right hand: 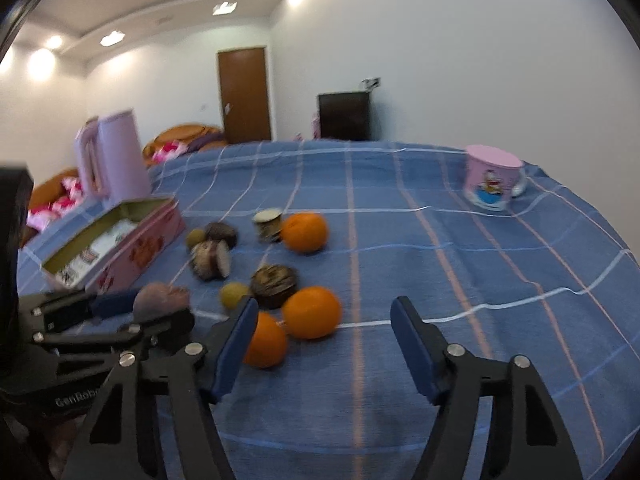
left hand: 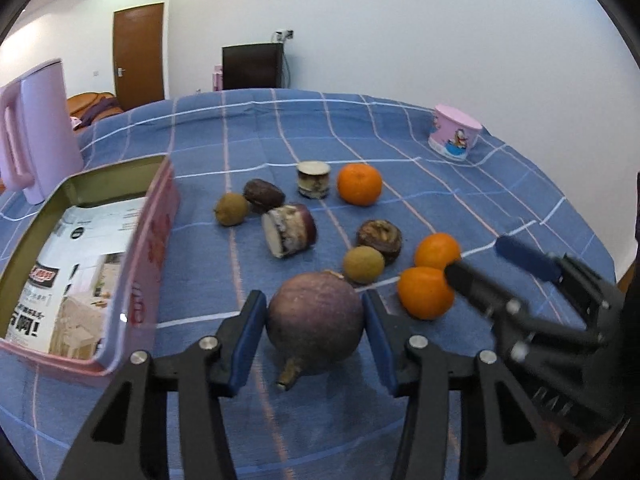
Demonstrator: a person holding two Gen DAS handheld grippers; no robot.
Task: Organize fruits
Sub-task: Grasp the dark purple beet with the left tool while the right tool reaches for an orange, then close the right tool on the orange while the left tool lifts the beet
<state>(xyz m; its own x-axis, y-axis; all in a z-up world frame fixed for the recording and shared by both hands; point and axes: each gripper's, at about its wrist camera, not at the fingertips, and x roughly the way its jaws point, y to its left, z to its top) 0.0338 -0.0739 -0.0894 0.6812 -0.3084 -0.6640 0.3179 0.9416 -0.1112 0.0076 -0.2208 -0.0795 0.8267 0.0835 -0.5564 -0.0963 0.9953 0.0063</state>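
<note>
The left tool (left hand: 315, 330) pinches a purple fruit (left hand: 315, 322) on the surface (left hand: 440, 184), beside the tin (left hand: 154, 240). The right tool (right hand: 324, 344) stands spread, apparently empty, near two oranges (right hand: 312, 312).

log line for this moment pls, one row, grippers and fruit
left gripper: shut on purple fruit on tablecloth | right gripper: open, empty | oranges: loose | pink tin: open
</note>
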